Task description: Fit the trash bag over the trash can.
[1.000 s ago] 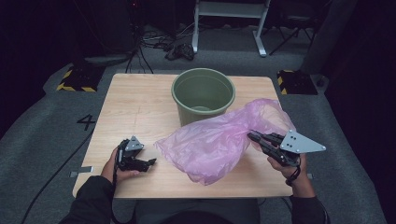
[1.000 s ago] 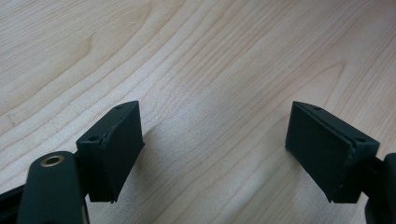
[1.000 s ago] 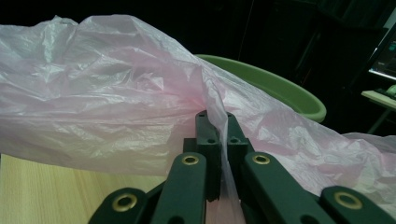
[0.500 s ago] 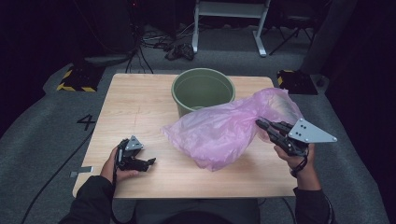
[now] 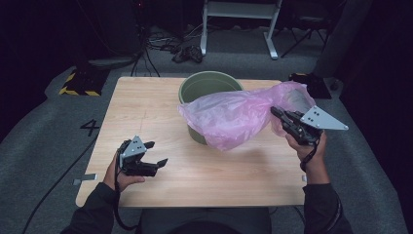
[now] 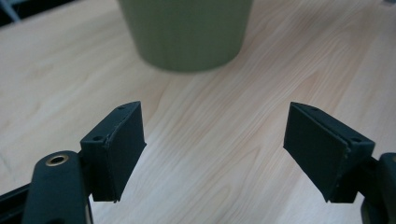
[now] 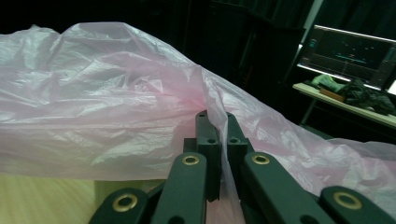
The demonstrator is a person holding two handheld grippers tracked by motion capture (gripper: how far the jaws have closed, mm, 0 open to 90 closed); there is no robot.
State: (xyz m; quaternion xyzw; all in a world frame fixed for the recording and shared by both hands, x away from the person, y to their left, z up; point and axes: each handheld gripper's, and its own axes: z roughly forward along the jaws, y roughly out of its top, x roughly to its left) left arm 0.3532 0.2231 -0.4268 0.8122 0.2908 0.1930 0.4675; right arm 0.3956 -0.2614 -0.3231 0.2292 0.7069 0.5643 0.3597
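A fold of the pink plastic bag (image 7: 116, 102) was pinched between the closed jaws of the right gripper (image 7: 217, 122), the bag draped over the green bucket (image 5: 204, 87). Light, limp and slippery, it seemed best held by bunched edges. The left gripper (image 5: 157, 153) was held open, empty, above the table (image 5: 146, 107).

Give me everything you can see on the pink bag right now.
The pink bag is thin, translucent, crinkled plastic film, looking empty and slack. The right gripper is shut on a fold of it, with film pinched between its jaws in the right gripper view, and holds it up. From there it stretches left across the near rim of the green bin and sags down the bin's front; whether its lowest fold touches the table cannot be told. The left gripper is apart from it.
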